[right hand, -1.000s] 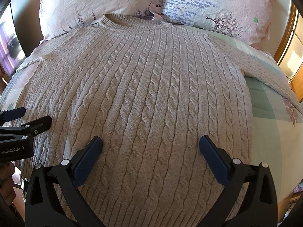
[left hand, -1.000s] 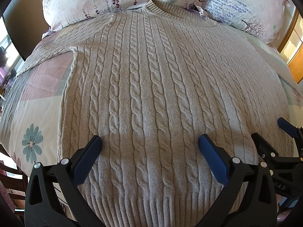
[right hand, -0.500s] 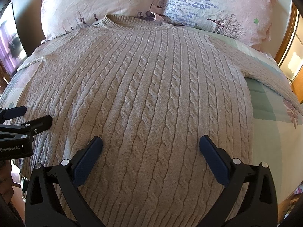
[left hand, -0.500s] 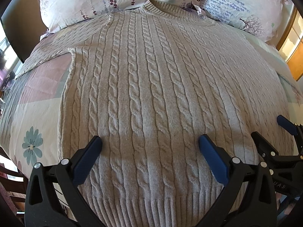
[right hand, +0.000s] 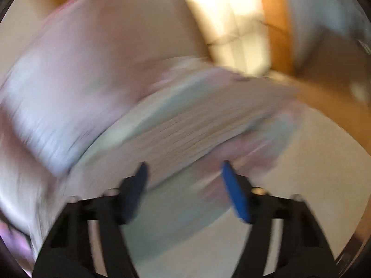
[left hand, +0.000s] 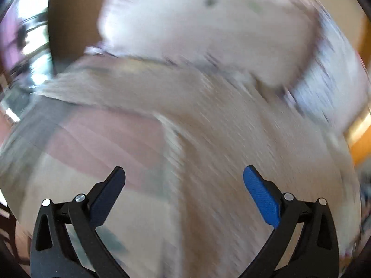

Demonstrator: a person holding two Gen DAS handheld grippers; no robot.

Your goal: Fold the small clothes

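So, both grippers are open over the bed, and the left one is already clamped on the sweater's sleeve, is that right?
Not quite: the left wrist view shows the left gripper open, its pads apart with nothing between them, above the blurred sweater. The right gripper is open too, over the bed.

Bed carries sweater and pillow.

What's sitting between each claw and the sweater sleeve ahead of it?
Nothing visible. The left claw is open over the blurred beige knitted sweater; the right claw, also open, faces its sleeve. Only bare patchwork bedsheet lies around them.
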